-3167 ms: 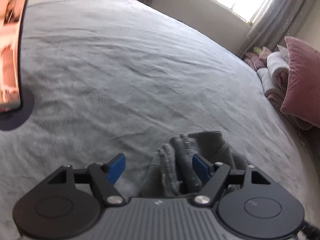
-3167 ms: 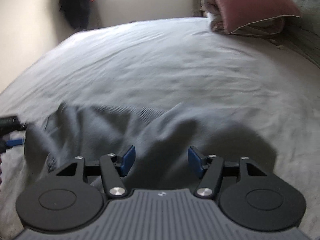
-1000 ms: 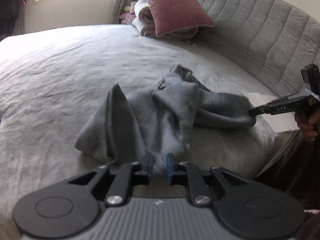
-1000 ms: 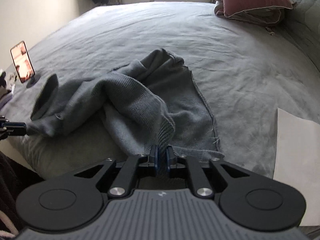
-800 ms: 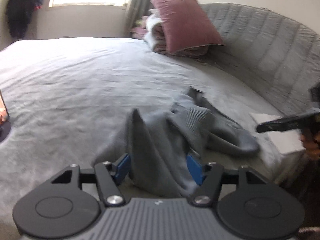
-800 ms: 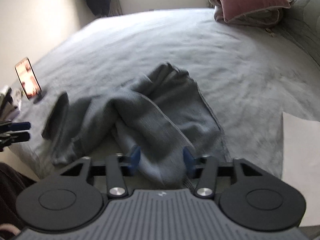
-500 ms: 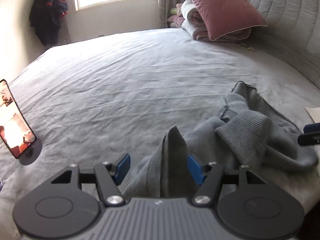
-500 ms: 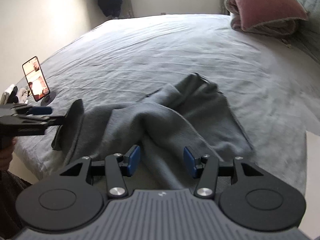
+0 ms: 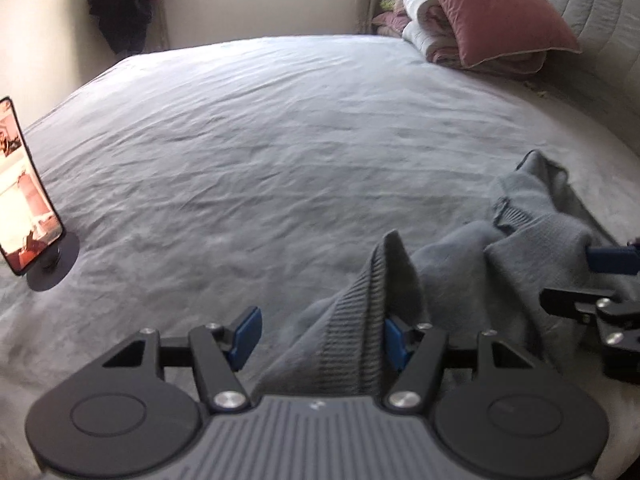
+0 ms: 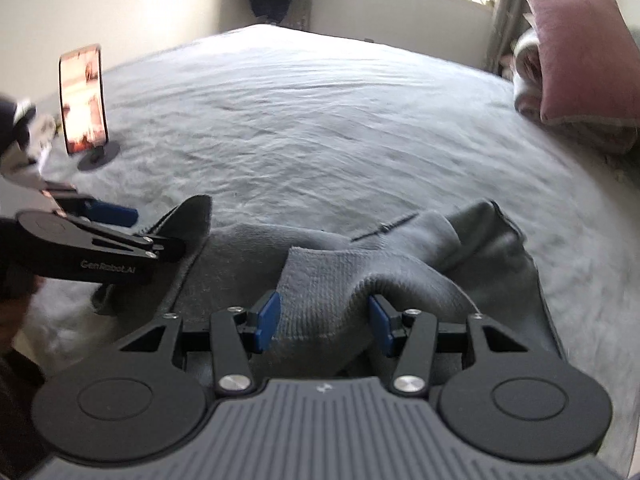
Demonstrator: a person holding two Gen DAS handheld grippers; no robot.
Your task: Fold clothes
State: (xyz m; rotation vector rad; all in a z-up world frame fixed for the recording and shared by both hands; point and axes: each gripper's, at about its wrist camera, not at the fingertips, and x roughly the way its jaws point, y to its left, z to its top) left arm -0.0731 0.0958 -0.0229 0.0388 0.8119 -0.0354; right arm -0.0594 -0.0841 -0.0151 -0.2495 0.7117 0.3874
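Grey sweater (image 9: 460, 276) lies crumpled on bed (image 9: 280, 140), near its front edge. Left gripper (image 9: 320, 334): jaws apart, ribbed fold of sweater standing between them, against one pad, other pad clear; nothing clamped. Right gripper (image 10: 324, 318): jaws apart, sweater fold lying between blue pads, whether they touch it cannot be told. Phone (image 10: 83, 98) upright on round stand, on bed far from sweater. Pink pillow (image 9: 496, 12) atop rolled bedding by headboard.
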